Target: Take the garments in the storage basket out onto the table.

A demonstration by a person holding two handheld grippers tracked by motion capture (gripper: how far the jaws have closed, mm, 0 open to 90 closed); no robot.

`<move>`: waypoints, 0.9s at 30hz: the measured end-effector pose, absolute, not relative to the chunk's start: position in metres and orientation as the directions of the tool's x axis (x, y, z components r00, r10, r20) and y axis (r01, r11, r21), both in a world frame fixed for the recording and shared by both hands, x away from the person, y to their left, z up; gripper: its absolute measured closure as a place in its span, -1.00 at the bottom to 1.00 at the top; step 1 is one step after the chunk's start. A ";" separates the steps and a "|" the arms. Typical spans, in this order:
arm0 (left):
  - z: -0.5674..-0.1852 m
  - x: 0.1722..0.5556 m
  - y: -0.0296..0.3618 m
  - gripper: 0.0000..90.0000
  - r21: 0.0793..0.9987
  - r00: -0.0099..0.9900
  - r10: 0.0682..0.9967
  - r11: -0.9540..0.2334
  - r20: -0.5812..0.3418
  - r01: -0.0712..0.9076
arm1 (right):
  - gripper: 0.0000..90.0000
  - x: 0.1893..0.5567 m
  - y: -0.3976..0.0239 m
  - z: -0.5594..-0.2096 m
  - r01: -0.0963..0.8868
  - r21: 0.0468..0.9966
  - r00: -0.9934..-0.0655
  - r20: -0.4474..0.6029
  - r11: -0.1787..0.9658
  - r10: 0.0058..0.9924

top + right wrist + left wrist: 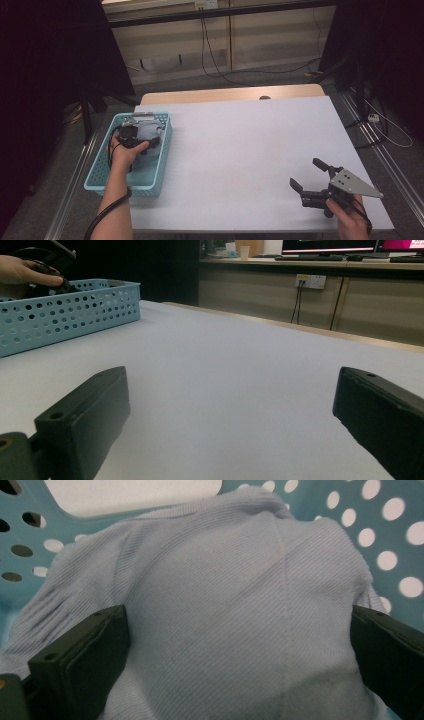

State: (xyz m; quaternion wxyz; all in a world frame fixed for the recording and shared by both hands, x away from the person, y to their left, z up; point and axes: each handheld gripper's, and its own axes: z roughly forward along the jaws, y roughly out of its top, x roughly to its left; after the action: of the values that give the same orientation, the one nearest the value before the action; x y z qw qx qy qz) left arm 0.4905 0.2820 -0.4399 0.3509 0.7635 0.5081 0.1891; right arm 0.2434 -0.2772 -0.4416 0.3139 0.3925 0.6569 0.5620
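Observation:
A pale blue knitted garment (149,130) lies bunched in the far half of a turquoise perforated basket (98,170) at the table's left. My left gripper (136,133) reaches down into the basket. In the left gripper view its jaws stand wide apart on either side of the garment (225,580), with the cloth bulging between them; the left gripper (235,655) is open. My right gripper (306,173) hovers low over the white table near its front right corner, open, with nothing between its fingers (85,415).
The white table top (240,150) spreads between the two hands. In the right gripper view the basket (65,310) stands far off to the left, with the other hand above it. Cables and dark stands sit on the floor beyond the table.

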 end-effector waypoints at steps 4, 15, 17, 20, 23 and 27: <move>-0.444 0.490 0.280 -0.99 0.717 0.433 0.900 -0.277 -0.038 0.639 | -0.97 0.244 -0.277 -0.442 0.166 0.984 -0.499 0.033 0.058 0.866; -0.442 0.489 0.281 -0.81 0.691 0.447 0.895 -0.312 -0.018 0.652 | -0.97 0.245 -0.273 -0.443 0.171 0.983 -0.520 0.029 0.071 0.853; -0.441 0.488 0.281 -0.78 0.690 0.443 0.897 -0.316 -0.008 0.652 | -0.97 0.245 -0.273 -0.443 0.171 0.983 -0.522 0.029 0.071 0.853; -0.440 0.488 0.283 -0.64 0.684 0.447 0.895 -0.322 -0.006 0.655 | -0.97 0.245 -0.273 -0.443 0.172 0.982 -0.525 0.029 0.072 0.850; -0.437 0.489 0.288 -0.48 0.674 0.455 0.890 -0.327 -0.016 0.663 | -0.97 0.245 -0.273 -0.443 0.174 0.982 -0.528 0.029 0.074 0.849; -0.434 0.487 0.291 -0.26 0.660 0.445 0.896 -0.326 -0.014 0.677 | -0.97 0.246 -0.273 -0.444 0.180 0.981 -0.531 0.033 0.075 0.846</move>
State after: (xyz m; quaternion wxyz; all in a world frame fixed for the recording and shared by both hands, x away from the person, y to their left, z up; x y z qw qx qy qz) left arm 0.4873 0.2908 -0.4335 0.3035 0.7939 0.4950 0.1804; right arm 0.2459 -0.2731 -0.4437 0.2962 0.3829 0.6705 0.5622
